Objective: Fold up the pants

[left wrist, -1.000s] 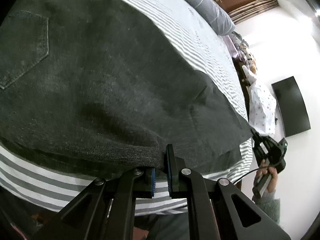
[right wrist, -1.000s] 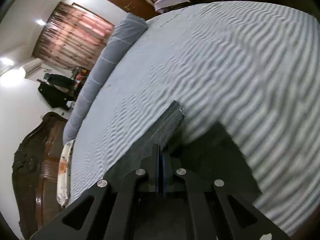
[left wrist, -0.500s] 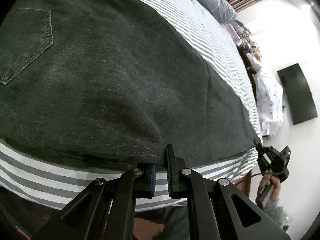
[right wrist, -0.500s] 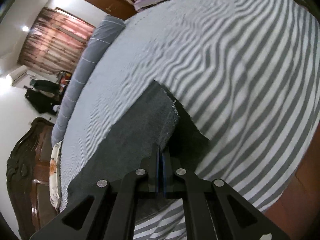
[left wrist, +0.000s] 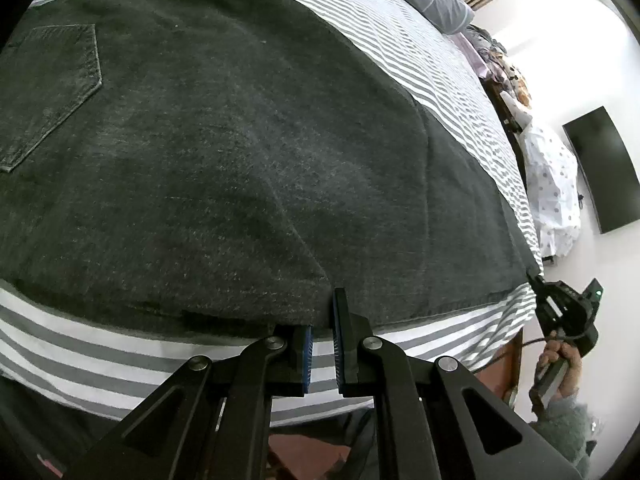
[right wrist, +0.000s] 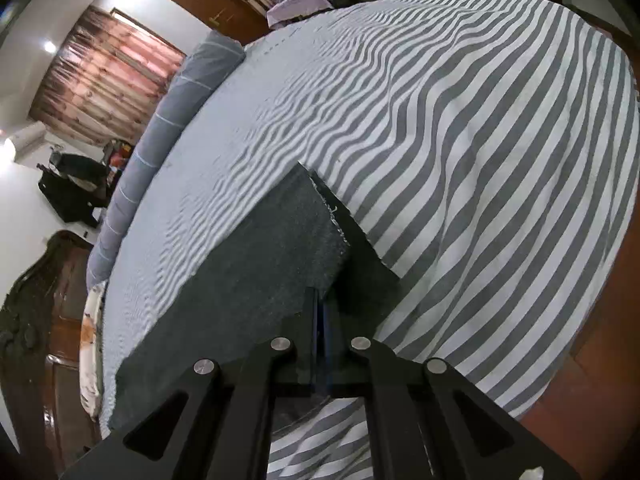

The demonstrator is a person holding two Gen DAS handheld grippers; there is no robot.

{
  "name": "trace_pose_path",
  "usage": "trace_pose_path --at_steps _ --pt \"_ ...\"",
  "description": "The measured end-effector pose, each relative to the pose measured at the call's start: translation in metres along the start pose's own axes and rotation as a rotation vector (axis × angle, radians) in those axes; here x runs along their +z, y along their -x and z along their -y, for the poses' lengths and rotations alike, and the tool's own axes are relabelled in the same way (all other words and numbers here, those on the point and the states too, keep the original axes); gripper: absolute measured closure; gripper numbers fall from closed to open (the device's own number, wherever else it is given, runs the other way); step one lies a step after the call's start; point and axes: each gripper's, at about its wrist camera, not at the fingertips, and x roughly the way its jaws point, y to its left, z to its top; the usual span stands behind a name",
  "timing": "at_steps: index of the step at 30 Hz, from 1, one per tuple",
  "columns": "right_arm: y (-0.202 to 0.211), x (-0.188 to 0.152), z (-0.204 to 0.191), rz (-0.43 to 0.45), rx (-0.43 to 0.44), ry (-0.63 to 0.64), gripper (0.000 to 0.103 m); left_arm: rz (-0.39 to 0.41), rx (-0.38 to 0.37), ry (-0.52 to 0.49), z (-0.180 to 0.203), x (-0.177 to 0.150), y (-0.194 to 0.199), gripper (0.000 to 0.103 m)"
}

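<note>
bed (right wrist: 500,128): being covered by grey-striped sheet | bolster (right wrist: 168,120): lying upper left | curtain (right wrist: 104,76): glowing reddish | television (left wrist: 600,168): being mounted right, white wall (left wrist: 560,48)

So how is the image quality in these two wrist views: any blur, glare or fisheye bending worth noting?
Left wrist view: sharp; the denim weave of the dark pants is legible, the white wall at right is bright, and the striped bedsheet bows with fisheye curvature. Right wrist view: dimmer, ceiling lights blown out, stripes strongly curved, no motion blur.

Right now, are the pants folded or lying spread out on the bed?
Spread out: the dark denim pants lie flat along the striped bedsheet, back pocket showing, no crosswise fold visible.
</note>
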Motion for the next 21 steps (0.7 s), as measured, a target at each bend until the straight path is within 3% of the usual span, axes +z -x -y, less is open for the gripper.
trace_pose_path --at_steps 7,14,21 --pt "0.010 -0.006 0.002 0.017 -0.001 -0.034 0.101 0.007 -0.009 -0.014 0.004 -0.002 0.009 0.094" --pt "0.021 -0.020 0.006 0.042 -0.071 -0.008 0.101 0.011 -0.009 -0.027 0.005 -0.003 0.011 0.095" --pt "-0.003 -0.024 0.017 0.001 -0.126 -0.020 0.100 -0.010 -0.003 -0.033 0.002 -0.003 0.010 0.096"
